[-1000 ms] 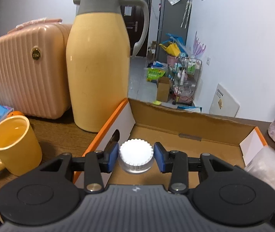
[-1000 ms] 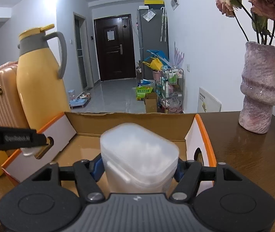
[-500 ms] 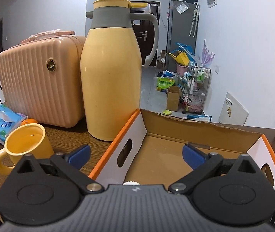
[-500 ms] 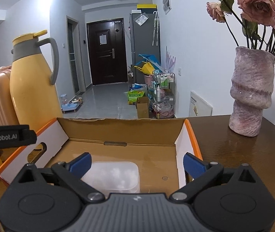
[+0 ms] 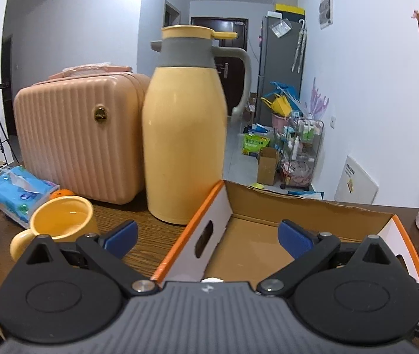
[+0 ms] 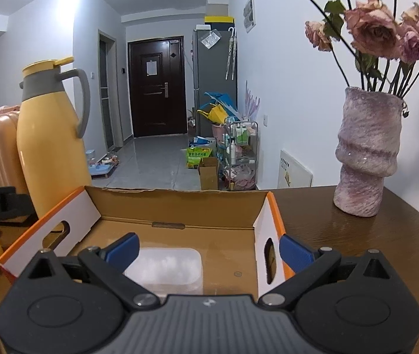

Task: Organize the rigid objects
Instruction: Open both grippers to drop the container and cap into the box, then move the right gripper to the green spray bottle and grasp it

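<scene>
Right wrist: clear container (image 6: 166,268) lies below right gripper (image 6: 208,249) (jaws wide apart, empty).

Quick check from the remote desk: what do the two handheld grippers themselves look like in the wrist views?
The left gripper and the right gripper look alike: a ribbed dark grey body with a small pale logo, two round black discs, black linkage arms with silver pivot screws, and blue fingers. No cables, sleeves or hands are visible.

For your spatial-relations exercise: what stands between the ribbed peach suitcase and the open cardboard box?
The tall yellow thermos jug stands between suitcase and box, in the left wrist view.
</scene>
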Demonstrator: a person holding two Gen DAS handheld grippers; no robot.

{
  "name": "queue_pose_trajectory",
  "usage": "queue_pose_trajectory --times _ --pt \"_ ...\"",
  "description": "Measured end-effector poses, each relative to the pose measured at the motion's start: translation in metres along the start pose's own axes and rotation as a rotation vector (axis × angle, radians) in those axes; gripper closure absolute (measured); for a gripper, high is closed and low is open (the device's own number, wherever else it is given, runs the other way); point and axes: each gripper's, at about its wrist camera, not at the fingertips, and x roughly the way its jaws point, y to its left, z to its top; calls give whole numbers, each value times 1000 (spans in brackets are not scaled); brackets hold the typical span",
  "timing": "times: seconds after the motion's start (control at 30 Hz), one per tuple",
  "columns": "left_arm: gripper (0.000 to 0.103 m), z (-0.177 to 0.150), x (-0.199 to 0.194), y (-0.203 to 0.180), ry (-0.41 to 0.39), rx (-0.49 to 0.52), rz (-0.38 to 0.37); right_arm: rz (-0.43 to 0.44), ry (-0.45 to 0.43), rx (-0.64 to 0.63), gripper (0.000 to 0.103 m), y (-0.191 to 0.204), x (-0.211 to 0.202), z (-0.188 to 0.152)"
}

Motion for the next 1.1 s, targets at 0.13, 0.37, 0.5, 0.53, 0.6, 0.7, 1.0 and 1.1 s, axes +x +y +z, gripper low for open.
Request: queue_pose_trajectory --times 0.13,0.37,0.5,0.53,0.6,0.7,1.0,1.1 --pt "0 -4 -8 10 -5 -14 1 2 -22 -10 1 -1 -16 -5" --pt "0 -14 -30 26 -25 -9 4 2 -72 -12 1 -1 -49 -16" --pt "0 -22 -45 32 -35 12 12 -4 -105 -10 1 0 -67 -24" --pt "0 -24 -48 35 -39 14 13 -6 -113 -14 1 0 -72 -26" --pt "0 -28 -55 40 -46 16 7 -6 -126 -18 1 1 -81 -31" --pt "0 -32 -68 49 -64 11 -3 -5 -146 -19 1 4 -95 -38" --pt "0 -53 -109 71 -128 27 -28 6 -194 -42 1 15 -140 -64" --pt "0 -60 -122 76 -133 41 -40 16 -204 -38 1 18 -153 -72"
